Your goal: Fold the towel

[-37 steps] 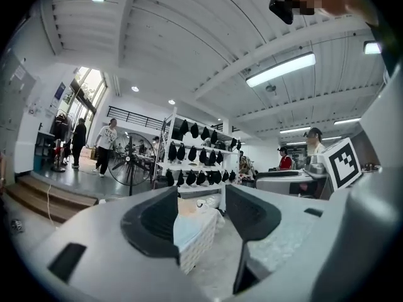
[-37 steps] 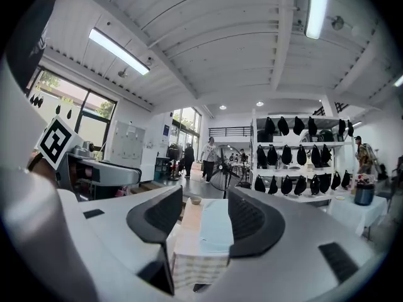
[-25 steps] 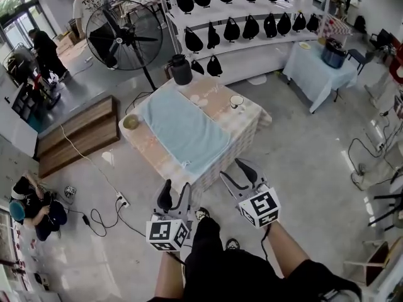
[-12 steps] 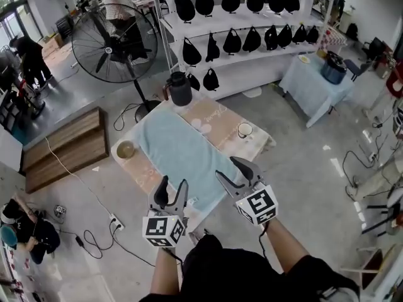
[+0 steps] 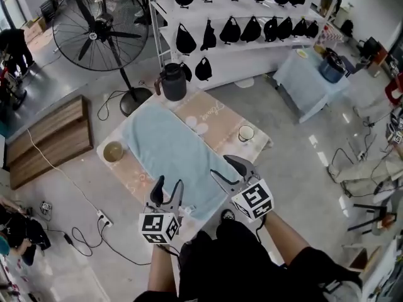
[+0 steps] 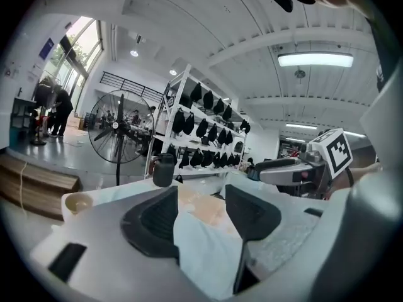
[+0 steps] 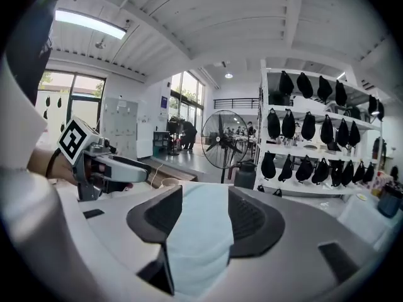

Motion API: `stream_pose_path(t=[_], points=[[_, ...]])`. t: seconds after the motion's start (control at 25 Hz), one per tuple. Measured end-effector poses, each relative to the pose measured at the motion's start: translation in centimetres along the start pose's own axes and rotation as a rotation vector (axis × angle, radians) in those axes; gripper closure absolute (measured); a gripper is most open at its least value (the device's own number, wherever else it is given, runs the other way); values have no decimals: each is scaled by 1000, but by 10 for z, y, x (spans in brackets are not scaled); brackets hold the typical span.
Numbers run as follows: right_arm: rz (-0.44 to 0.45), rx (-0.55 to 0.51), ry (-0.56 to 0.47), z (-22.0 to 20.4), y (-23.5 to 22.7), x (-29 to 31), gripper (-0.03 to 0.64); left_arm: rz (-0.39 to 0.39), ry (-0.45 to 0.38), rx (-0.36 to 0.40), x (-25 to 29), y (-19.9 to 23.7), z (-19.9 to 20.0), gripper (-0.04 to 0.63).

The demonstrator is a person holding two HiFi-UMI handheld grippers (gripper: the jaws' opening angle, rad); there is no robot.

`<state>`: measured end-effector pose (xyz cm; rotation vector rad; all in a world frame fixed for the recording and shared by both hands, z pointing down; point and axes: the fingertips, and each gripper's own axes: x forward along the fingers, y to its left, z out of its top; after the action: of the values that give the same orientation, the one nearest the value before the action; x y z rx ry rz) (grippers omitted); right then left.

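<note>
A light blue towel (image 5: 169, 153) lies spread flat along a low table (image 5: 217, 115) with a patterned cloth. My left gripper (image 5: 168, 189) is open and hangs over the towel's near left corner, holding nothing. My right gripper (image 5: 223, 167) is open too, above the towel's near right edge. In the left gripper view the towel (image 6: 208, 250) shows through the gap of the left gripper (image 6: 201, 197). The right gripper view looks along the towel (image 7: 200, 231) between the jaws of the right gripper (image 7: 204, 200). Whether either gripper touches the cloth is unclear.
On the table stand a dark jug (image 5: 172, 80) at the far end, a small bowl (image 5: 113, 151) left of the towel and a cup (image 5: 246, 133) on the right. A big floor fan (image 5: 101, 33), a shelf of black bags (image 5: 252, 27), a wooden platform (image 5: 44, 140) and cables surround it.
The whole view has closed in on the table. Both grippers, earlier short of the table's near edge, now hang over the near end of the towel. Both stay open.
</note>
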<state>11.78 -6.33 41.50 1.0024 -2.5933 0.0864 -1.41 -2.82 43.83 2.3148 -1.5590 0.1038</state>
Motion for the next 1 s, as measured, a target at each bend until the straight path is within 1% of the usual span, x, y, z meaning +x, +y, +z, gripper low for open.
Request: stream_pose_path(t=[0.08,0.2,0.36,0.56,0.72,0.84,0.92,1.0], points=[[40,5,23,-9,-7,6,410,31,35,-9,4,4,-12,377],[92,-23,38,-17,-32,18,410,78,50,-9,23,10,-17,377],[203,-42,97,-48,-48,27,410,192,93,-58,16,10,-41,377],[316,-51,167,-96,-68,30,410,284,201,-90,18,-6,-96,377],[426,-82,271,-153,-71,31,410,351,318,-155,16,-13,-159,377],[508,-82,373,-205,-65,31,410,349,401,-218,11,-23,-208,377],[534,-84,432,-233,-62,29,410,330,455,-222,8,-33,-234,377],[545,-85,472,-254,-62,28,410,307,502,-207,9,-41,-253,377]])
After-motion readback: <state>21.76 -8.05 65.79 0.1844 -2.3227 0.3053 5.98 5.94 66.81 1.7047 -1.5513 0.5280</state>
